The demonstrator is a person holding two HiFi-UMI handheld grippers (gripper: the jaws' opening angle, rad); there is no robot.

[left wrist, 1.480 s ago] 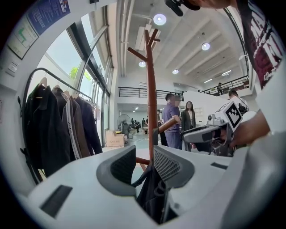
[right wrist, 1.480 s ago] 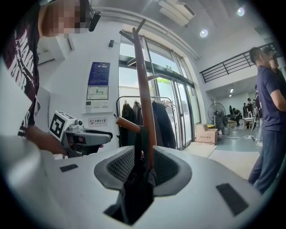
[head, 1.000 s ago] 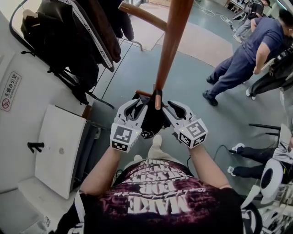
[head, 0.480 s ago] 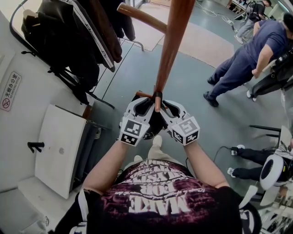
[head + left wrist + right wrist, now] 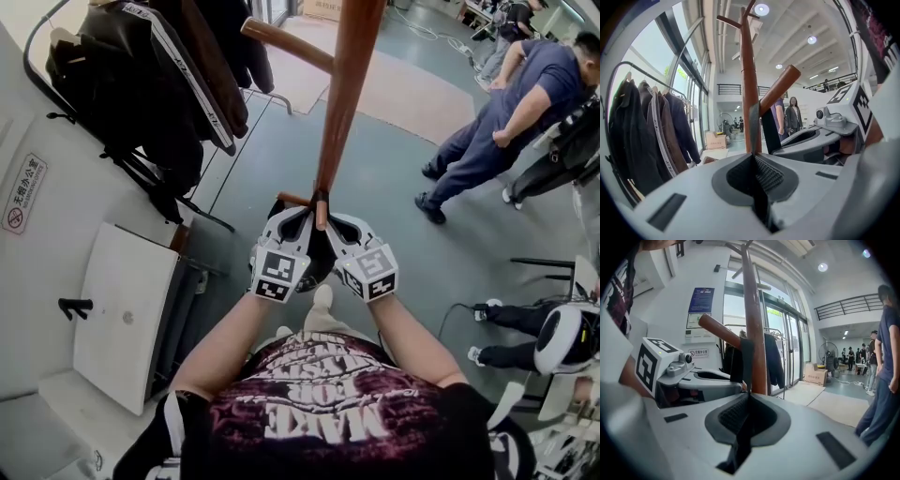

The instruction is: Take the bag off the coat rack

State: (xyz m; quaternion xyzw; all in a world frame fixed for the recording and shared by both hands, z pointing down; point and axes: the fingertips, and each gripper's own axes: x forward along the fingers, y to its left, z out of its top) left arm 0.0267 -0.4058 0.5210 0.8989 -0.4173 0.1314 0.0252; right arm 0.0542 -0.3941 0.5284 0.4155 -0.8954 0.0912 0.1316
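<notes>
Bag is black and soft-looking. It hangs low against the coat rack pole, right below the short peg that juts up and out from that pole. Its strap runs up from the bag and goes over the peg's root, tight to the pole. My left gripper is closed w/ that strap pinched flat btwn the ribbed pads, just to the left of the pole. My right gripper is closing on the same strap on the pole's right side, strap already btwn the pads and pads look to be on it. So both pinches sit just under the peg, one either side of the pole, nearly touching each other. Handling, as I judge it: fabric bag, prob limp, not fragile, will sag and swing once free of the pole. Weight unknown, can't see what's inside. Strap looks like thin webbing: flexible, flat, decent friction on ribbed pads, but narrow, so a loaded bag could creep through the pinch. Best hold is where I've got it, high on the strap near the peg, since the bag body is too floppy to clamp. Peg slants upward away from the pole, so the loop needs lifting up and outward past the peg's tip, not a straight pull. Dark coats hang well left of the pole, out of the way.
</notes>
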